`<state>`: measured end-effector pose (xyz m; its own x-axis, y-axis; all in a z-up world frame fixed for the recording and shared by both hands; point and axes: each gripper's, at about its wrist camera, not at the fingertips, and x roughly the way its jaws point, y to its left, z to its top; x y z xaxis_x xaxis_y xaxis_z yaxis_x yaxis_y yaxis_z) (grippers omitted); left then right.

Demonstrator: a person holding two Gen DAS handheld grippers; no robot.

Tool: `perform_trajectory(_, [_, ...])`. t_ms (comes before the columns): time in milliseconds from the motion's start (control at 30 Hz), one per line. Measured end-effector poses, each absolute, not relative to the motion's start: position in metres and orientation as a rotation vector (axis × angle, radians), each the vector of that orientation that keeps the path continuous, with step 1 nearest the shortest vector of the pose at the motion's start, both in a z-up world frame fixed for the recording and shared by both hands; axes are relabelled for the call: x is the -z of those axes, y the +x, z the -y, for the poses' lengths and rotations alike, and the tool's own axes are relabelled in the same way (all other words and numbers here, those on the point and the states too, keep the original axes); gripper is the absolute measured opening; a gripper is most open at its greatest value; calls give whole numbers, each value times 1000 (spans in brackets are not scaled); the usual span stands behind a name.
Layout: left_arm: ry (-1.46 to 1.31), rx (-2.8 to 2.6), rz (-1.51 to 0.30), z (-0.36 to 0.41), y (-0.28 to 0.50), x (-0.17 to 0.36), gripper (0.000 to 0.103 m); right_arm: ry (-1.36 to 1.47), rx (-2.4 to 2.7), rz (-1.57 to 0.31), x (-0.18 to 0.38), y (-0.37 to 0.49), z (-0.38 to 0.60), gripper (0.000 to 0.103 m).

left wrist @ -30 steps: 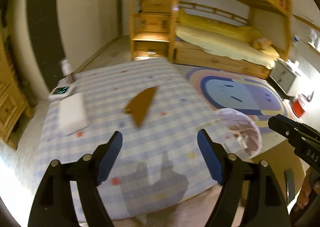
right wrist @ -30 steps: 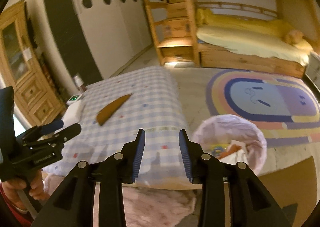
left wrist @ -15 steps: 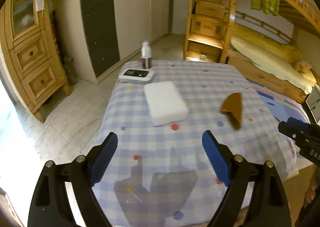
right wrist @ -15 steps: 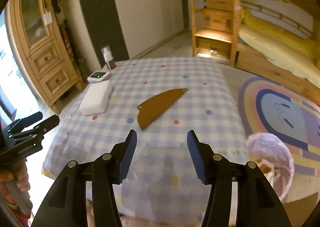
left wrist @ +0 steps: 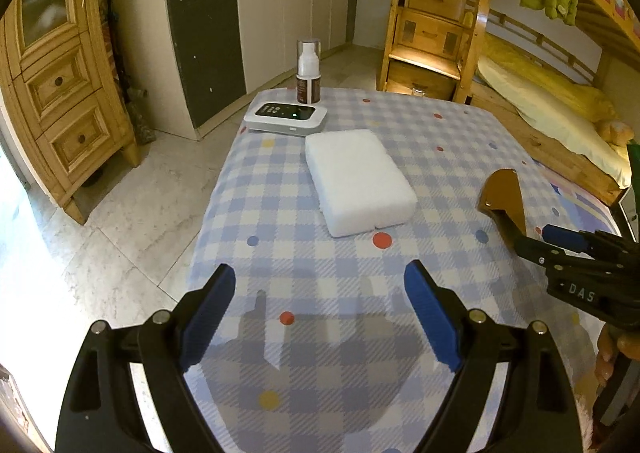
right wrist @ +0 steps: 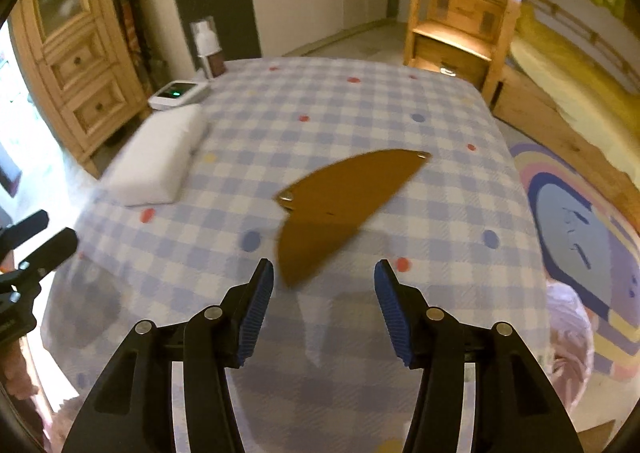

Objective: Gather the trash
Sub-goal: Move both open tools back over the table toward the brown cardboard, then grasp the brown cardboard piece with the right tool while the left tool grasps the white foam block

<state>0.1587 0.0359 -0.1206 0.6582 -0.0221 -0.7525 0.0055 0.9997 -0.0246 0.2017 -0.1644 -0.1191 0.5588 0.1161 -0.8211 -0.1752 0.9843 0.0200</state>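
Item, trash: one flat brown crescent-shaped sheet, cardboard or stiff plastic by the look of it (right wrist: pixel 336 205), lying on the blue-and-white checked tablecloth with coloured dots (right wrist: pixel 420 157) that covers the table. Position relative to tools: the sheet's near tip lies just ahead of the right gripper (right wrist: pixel 324 309) and slightly toward its left-hand pad; the long axis runs diagonally, from that near tip away and to the right, ending at a small pale glint at the far corner. Right gripper: jaws spread to a middling gap, having just been opening, with only cloth between them and no contact with the sheet. Left gripper (left wrist: pixel 320 317): jaws spread wide, having just been opening, nothing between them; it faces the white rectangular foam block (left wrist: pixel 358 181), with the sheet well off to its right. Judgement: the right hand is the nearer and the better lined up. Appearance: one curved edge, one straighter edge, a second pale spot and a fold or notch near the middle; it seems thin, so pinching an edge may be needed. Also on the table: a white digital device with a green light (left wrist: pixel 286 118) and a brown-and-white spray bottle (left wrist: pixel 308 71). A pale bag-lined bin (right wrist: pixel 570 333) stands on the floor at right.
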Motion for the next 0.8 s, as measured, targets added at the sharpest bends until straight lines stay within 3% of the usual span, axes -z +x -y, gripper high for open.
perform_trajectory(167, [-1, 29, -863, -27, 167, 124, 84, -41, -69, -946, 118, 192, 195, 52])
perform_trajectory(300, [27, 35, -872, -13, 181, 126, 90, -18, -36, -938, 114, 189, 214, 51])
perform_trajectory(633, [37, -33, -914, 10, 233, 141, 90, 30, -117, -857, 88, 166, 231, 55])
perform_trajectory(733, [24, -35, -933, 12, 242, 146, 83, 44, -124, -852, 86, 162, 233, 55])
perform_trajectory(800, [27, -52, -943, 12, 244, 149, 70, 46, -128, -855, 86, 161, 233, 55])
